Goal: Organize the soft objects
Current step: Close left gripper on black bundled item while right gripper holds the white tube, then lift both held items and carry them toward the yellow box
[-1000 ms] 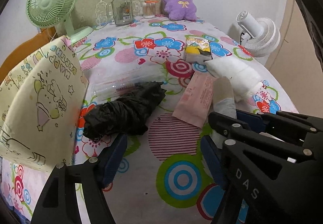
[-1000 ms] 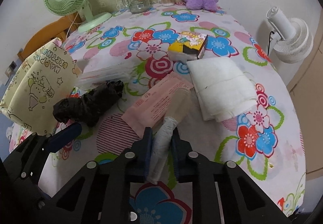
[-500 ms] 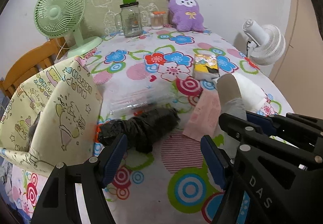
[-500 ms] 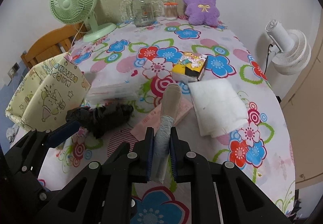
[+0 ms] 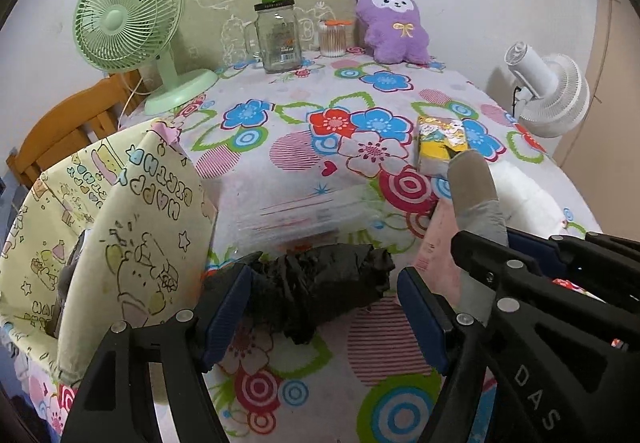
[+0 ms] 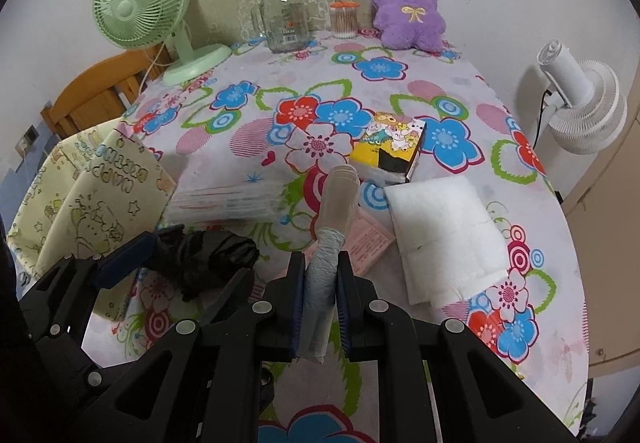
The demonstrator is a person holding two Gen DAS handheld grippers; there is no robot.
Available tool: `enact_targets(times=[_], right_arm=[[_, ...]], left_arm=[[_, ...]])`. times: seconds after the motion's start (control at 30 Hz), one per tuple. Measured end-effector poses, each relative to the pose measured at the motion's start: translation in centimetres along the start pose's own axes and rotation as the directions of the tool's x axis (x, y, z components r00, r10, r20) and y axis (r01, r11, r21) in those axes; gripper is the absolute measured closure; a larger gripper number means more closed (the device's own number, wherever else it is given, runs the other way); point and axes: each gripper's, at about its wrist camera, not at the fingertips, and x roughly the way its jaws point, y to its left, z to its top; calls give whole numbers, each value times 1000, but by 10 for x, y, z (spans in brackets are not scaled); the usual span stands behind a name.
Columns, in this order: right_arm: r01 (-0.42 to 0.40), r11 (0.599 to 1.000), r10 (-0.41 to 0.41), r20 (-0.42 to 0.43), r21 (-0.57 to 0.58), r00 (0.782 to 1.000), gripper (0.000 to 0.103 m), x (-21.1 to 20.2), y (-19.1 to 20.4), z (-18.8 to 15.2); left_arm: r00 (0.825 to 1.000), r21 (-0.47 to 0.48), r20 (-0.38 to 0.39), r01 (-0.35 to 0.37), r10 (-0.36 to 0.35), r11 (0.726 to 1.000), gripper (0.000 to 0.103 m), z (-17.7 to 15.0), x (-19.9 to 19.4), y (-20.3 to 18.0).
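Note:
My right gripper (image 6: pixel 322 263) is shut on a grey and beige sock (image 6: pixel 338 191). The sock stands up out of the jaws above the flowered tablecloth (image 6: pixel 452 107); in the left wrist view the sock (image 5: pixel 474 191) rises at the right. My left gripper (image 5: pixel 322 279) hangs open over a crumpled black plastic bundle (image 5: pixel 340 271), with nothing pressed between its blue pads. A yellow cartoon paper bag (image 5: pixel 120 223) stands open at the left table edge, beside the bundle. A purple plush (image 6: pixel 408 3) leans on the far wall.
A folded white cloth (image 6: pixel 444 235), a pink packet (image 6: pixel 366 239), a yellow tissue pack (image 6: pixel 392 147) and a clear plastic packet (image 6: pixel 228 199) lie mid-table. At the back stand a green fan (image 6: pixel 140 7) and a glass jar (image 6: pixel 284 23). A white fan (image 6: pixel 580 103) stands off the right edge.
Both grippers have drawn back and slightly up. The sock has come off the table in my right gripper. The paper bag and the black bundle now sit closer under my left gripper.

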Motion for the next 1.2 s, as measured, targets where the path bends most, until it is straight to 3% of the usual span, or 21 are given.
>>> enact_targets(times=[0.27,0.63,1.2], right_arm=[[4,1000,-4,-40,0,999,85,15,0,2],[0,1000,0,-49,3,999,85,17,1,-1],[5,1000,-5,7,5,1000,85,-14,0,-13]], left_arm=[[999,-15,-20,-28,28,999,34,-1,14,4],[997,7,-15,-74,74,997,72,-5,12,5],[1000,-8,18,-21,21,1000,76,-14,-20,-4]])
